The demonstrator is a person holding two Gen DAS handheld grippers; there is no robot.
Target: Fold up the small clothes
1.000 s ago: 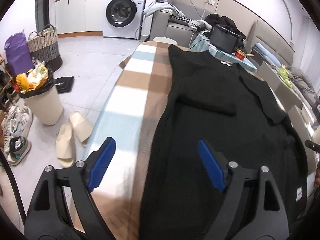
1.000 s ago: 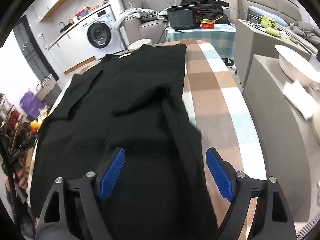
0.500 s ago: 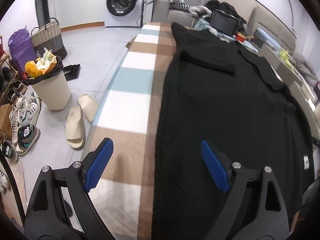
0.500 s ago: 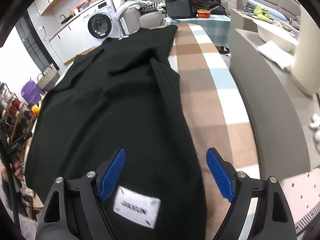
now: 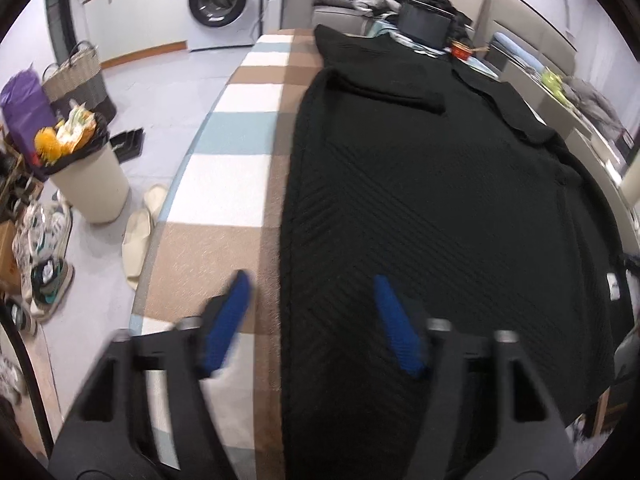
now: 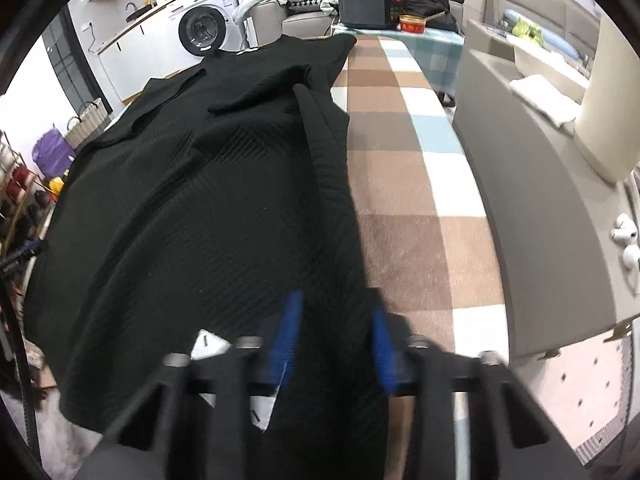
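Now my left tongs (image 5: 310,320) gape across the black sweater's (image 5: 432,208) edge; my right tongs (image 6: 334,340), half-closed, straddle its hem without gripping.

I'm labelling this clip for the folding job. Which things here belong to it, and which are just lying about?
Part of the job:
black knit garment
checked blanket
left gripper
right gripper

Lying about:
washing machine
bin
slippers
earbuds
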